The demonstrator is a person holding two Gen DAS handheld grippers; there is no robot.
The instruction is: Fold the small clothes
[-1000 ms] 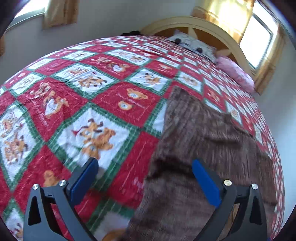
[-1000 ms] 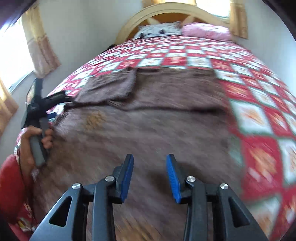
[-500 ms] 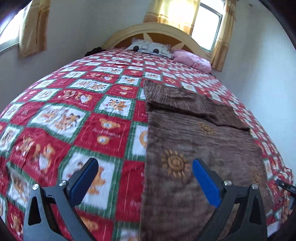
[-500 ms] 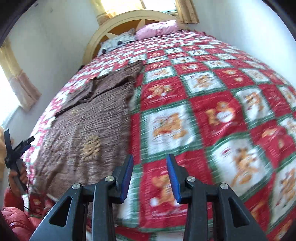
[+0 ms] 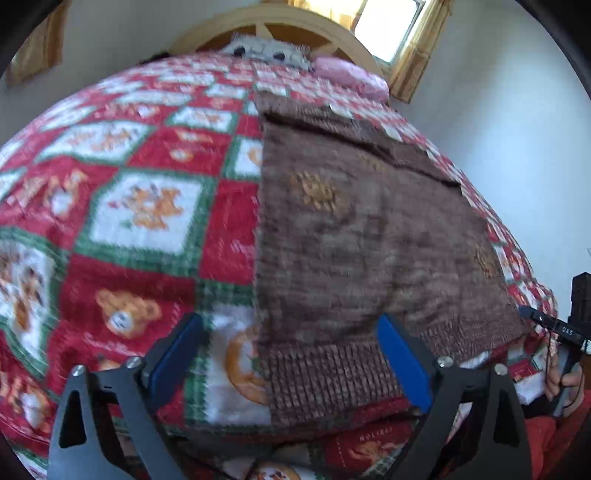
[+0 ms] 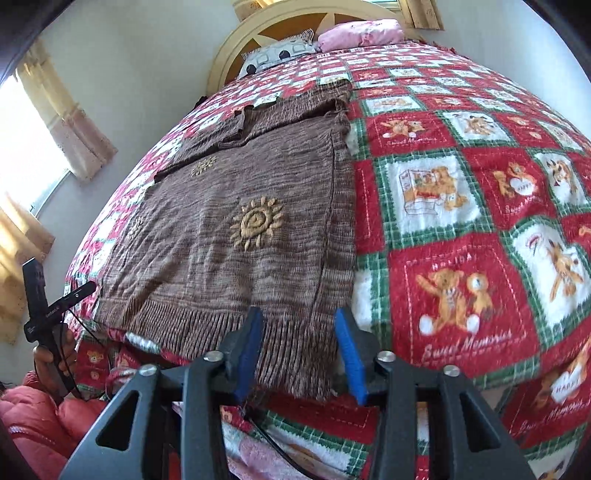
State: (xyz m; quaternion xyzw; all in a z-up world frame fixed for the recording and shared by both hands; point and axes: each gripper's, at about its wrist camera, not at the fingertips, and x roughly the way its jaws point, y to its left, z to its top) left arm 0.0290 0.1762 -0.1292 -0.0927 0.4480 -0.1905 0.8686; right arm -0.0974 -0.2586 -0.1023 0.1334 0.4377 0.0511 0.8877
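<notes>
A brown knit sweater (image 6: pixel 240 236) with gold sun patterns lies flat on the bed, its ribbed hem at the near edge and its sleeves folded across the far end. It also shows in the left wrist view (image 5: pixel 354 236). My left gripper (image 5: pixel 291 354) is open wide, its jaws astride the hem's left corner just above the cloth. My right gripper (image 6: pixel 299 339) is open, its jaws astride the hem's right corner. Neither holds anything.
The bed carries a red, green and white teddy-bear quilt (image 6: pixel 461 221). Pillows (image 6: pixel 354 33) lie against the wooden headboard (image 6: pixel 295 14). The bed's near edge drops off below the hem. Walls stand close on both sides, with curtained windows (image 6: pixel 55 110).
Both grippers have pulled back to the near edge of the bed and dropped low. They now sit at the two hem corners of the sweater. Both stayed open.
</notes>
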